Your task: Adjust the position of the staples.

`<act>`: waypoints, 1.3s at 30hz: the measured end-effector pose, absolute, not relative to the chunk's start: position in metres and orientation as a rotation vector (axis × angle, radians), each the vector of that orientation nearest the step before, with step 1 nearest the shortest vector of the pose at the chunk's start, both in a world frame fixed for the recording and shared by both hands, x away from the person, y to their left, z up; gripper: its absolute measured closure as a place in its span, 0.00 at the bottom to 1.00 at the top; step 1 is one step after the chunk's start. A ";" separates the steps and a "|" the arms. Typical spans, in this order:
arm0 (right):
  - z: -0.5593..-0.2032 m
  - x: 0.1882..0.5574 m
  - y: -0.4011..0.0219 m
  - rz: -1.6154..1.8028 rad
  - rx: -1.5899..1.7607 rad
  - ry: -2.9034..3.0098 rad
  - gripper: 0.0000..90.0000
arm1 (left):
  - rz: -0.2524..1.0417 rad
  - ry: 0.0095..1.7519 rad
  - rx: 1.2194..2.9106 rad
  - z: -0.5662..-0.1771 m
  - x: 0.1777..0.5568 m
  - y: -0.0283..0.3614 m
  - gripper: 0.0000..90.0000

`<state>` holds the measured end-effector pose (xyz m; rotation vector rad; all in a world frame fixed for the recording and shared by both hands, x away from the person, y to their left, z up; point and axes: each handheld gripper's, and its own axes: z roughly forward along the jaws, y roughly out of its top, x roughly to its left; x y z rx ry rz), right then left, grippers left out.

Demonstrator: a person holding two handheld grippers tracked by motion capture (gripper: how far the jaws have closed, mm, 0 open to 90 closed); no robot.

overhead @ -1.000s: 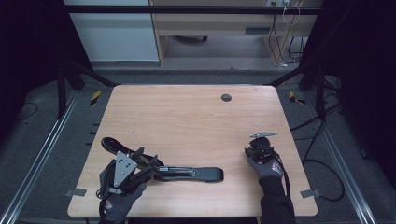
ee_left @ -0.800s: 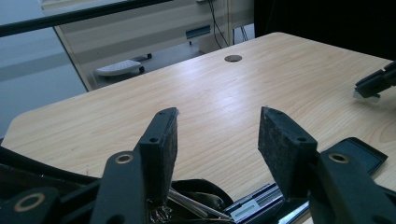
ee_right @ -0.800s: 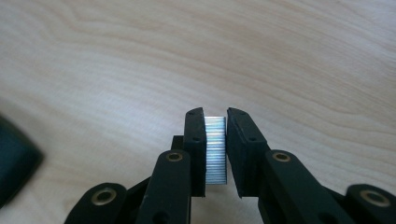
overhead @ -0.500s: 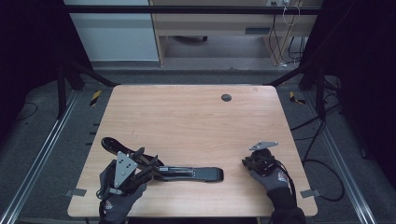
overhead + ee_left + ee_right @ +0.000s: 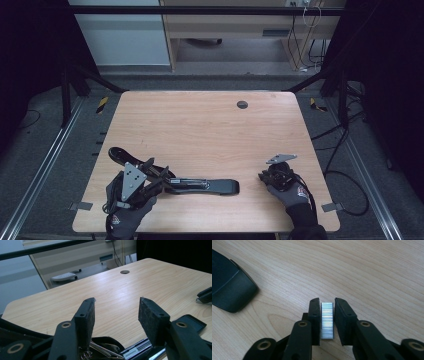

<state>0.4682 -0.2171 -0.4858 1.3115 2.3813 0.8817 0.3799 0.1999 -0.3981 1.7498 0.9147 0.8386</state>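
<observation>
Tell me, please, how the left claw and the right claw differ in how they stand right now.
The left claw stands wide open with bare table between its pads, while the right claw is nearly closed around a silver staple strip, its jaws having just been opening slightly. The left claw hovers over the opened black stapler; the right claw sits apart from it, past its end. Both are black, hand-held, and low over the wooden table.

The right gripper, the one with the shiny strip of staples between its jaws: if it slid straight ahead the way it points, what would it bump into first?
Probably nothing. Ahead of the right gripper and its strip of staples lies bare wooden table. The black stapler sits off to one side, seemingly outside that line, though depth is hard to judge.
</observation>
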 end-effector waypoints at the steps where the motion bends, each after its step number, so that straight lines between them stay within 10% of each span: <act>1: -0.485 0.468 -0.217 0.884 1.309 2.377 0.82 | 0.837 0.914 1.749 -0.398 0.380 0.200 0.52; 39: -0.471 0.462 -0.215 0.939 1.290 2.321 0.80 | 0.931 1.008 1.556 -0.338 0.387 0.255 0.51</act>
